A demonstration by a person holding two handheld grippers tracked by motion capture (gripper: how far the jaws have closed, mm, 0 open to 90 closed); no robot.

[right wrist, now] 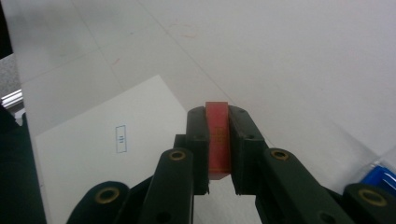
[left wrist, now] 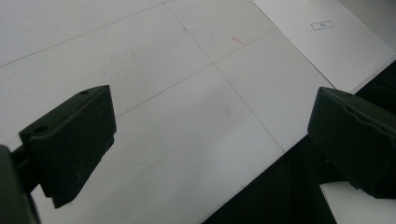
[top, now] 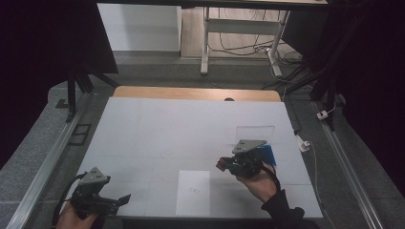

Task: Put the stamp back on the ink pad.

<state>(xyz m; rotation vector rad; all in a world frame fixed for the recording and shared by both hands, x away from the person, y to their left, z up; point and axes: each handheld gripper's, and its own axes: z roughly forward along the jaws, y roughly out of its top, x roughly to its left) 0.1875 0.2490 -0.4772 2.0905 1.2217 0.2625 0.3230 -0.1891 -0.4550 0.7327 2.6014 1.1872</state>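
The right gripper (right wrist: 218, 154) pinches a small red block (right wrist: 218, 140) above the white table (top: 157, 129). The left gripper (left wrist: 210, 144) has its jaws spread wide, with nothing between them, near a white paper sheet (left wrist: 322, 42).

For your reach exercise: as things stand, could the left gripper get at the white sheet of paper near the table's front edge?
Probably yes: the left gripper is open and holds nothing, and bare table lies between it and the white sheet.

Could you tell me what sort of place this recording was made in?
Probably a lab or test room: a white-topped table flanked by aluminium rails, dark curtains on both sides, and loose cables on the floor under a desk behind.
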